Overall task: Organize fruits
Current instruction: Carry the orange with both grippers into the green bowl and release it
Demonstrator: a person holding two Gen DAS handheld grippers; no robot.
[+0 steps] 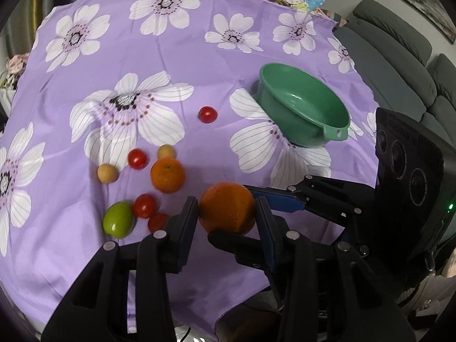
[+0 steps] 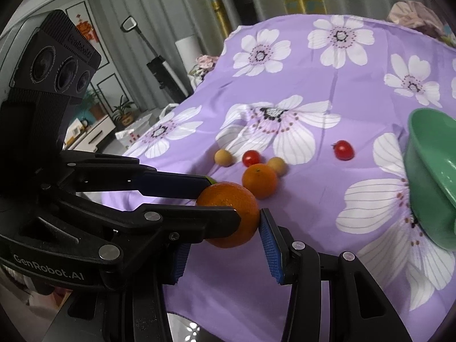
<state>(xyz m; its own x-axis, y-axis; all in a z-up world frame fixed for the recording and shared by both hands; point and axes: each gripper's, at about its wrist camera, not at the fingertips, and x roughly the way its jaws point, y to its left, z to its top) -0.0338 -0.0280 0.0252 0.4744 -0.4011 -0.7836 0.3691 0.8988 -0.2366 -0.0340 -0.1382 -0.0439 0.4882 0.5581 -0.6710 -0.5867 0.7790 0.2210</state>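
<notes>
Cloth: purple tablecloth (image 1: 199, 57) w/ big white flowers, thin, creased, slick-looking; it covers the whole table, so round fruit can roll on it.
Bowl: green bowl (image 1: 302, 105), smooth glossy plastic, round, tab handle w/ a hole, nothing in it. It sits far-right of the fruit cluster, well apart from your tongs. My read: that's the drop spot.
Key relation: the big orange (image 1: 228, 208) is at the near edge, dead ahead of both tongs. It's round, no long axis, so approach angle matters little. Bowl lies up and to the right of it, so right side is nearer for the carry.
Left gripper (image 1: 228, 208): fingers bracket the orange on both sides and look to touch it; you seem clamped on it.
Right gripper (image 2: 222, 242): comes in crosswise, spread wide; one blue ribbed pad (image 2: 270, 245) sits just beside the orange. Whether it presses, can't tell.
Orange skin: dimpled, matte, firm-looking.
Smaller orange (image 1: 168, 174): just beyond, apart from the big one.
Green fruit (image 1: 118, 219): oval, waxy, left of your tongs.
Tomatoes: four small, red, shiny; lone tomato (image 1: 208, 114) mid-cloth, others in the cluster.
Tan fruits (image 1: 107, 173): two small, dull balls.
Risk: two tongs on one ball; judge it could squirt out.
</notes>
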